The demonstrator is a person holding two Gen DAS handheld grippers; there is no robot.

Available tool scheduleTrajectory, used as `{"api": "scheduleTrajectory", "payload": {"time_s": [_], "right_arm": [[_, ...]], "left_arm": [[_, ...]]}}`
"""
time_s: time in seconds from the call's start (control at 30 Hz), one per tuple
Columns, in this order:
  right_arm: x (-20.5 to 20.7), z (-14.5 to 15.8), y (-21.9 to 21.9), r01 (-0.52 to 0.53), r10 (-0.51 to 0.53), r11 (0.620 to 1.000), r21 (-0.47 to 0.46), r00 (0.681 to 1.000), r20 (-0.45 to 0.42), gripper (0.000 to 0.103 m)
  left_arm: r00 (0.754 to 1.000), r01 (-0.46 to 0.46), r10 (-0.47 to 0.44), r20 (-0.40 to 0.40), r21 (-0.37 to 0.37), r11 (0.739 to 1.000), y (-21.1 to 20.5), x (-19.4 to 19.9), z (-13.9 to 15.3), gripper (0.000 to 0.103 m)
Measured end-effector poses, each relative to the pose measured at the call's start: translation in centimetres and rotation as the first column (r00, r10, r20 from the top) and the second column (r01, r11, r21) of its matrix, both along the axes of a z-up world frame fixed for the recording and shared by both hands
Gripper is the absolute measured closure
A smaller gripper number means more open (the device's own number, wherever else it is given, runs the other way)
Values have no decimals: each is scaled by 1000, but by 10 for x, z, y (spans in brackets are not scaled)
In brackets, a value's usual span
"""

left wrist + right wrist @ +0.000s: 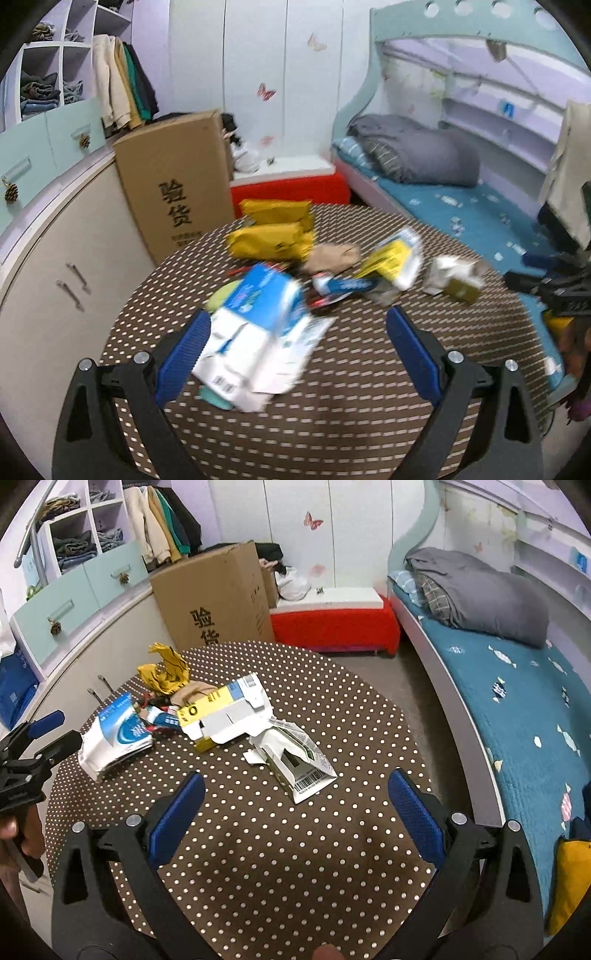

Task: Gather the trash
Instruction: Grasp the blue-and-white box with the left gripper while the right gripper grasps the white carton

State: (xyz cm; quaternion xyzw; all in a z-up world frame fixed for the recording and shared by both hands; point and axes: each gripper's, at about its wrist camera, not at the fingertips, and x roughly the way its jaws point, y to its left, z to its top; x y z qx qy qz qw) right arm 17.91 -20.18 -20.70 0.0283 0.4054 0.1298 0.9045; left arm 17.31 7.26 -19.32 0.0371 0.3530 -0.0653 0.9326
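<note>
Polka-dot surface (295,849) carried flattened cartons (236,716); my left claw (297,347) and right claw (295,805) gaped wide, empty.

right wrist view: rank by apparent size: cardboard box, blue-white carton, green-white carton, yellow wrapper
1. cardboard box, clearly largest, though farthest.
2-3. blue-white carton and green-white carton: look about alike, so not ranked against each other.
4. yellow wrapper, smallest; it lies farther back on the table than both cartons, so its true size is unsure.
</note>
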Motion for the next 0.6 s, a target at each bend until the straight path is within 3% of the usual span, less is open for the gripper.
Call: {"api": "scheduleTrajectory", "payload": {"time_s": [0.27, 0.37, 0.43, 0.5, 0.57, 0.6], "right_arm": [[33, -31, 5, -15, 16, 1000, 1, 998, -60, 6], [47, -41, 10, -34, 33, 999, -11, 997, -71, 6], [55, -47, 16, -55, 53, 998, -31, 996, -72, 6], [57, -52, 20, -80, 77, 996, -36, 994, -78, 16], [58, -56, 24, -98, 93, 994, -49, 991, -93, 46], [55, -57, 25, -101, 95, 993, -56, 991, -95, 46]], "left_arm": [[996, 24, -10, -91, 153, 988, 14, 31, -37, 10], [990, 76, -53, -130, 177, 981, 9, 37, -44, 35], [989, 88, -59, -135, 221, 971, 4, 37, -48, 44], [989, 91, -61, -135, 231, 969, 2, 37, -48, 47], [987, 93, -67, -144, 183, 979, 5, 33, -43, 49], [987, 93, -69, -146, 167, 982, 5, 30, -41, 49]]}}
